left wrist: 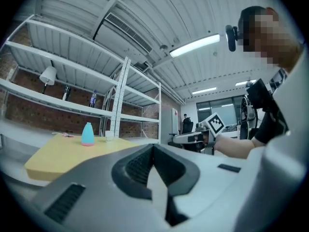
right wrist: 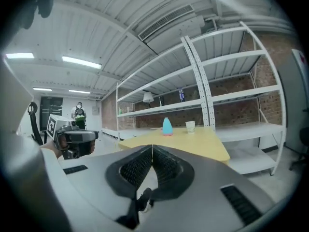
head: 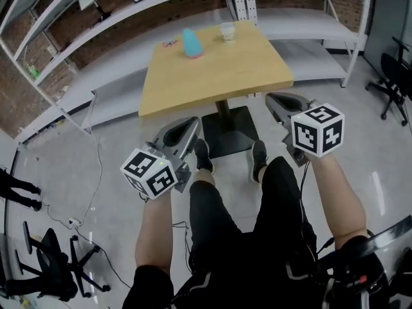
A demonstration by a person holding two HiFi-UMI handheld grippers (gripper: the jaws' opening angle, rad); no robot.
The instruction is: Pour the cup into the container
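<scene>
Left gripper (left wrist: 153,147), a grey two-jaw tool carrying a black-and-white marker cube: jaws clenched, ribbed pads meeting at the tips with nothing between them. Right gripper (right wrist: 152,149), of the same build: jaws likewise pressed together and empty. In the head view both are held out in front of the standing person, one on either side of the legs, pointing toward the table and well short of its near edge. The person's black shoes (head: 203,154) stand just before the black square foot of the pedestal. Square table (head: 219,76) with a light wooden top: near its far edge stands the pale blue, bottle-shaped container (head: 192,44) with a pink base, upright. The small translucent cup (head: 227,31) stands upright to the right of the container and slightly farther back, apart from it; its contents cannot be made out. A small pink-and-blue item (head: 168,43), too small to identify, lies left of the container. Behind the table, white metal shelving (head: 302,24) runs along a red brick wall. A black office chair (head: 55,262) stands on the grey floor at lower left.
</scene>
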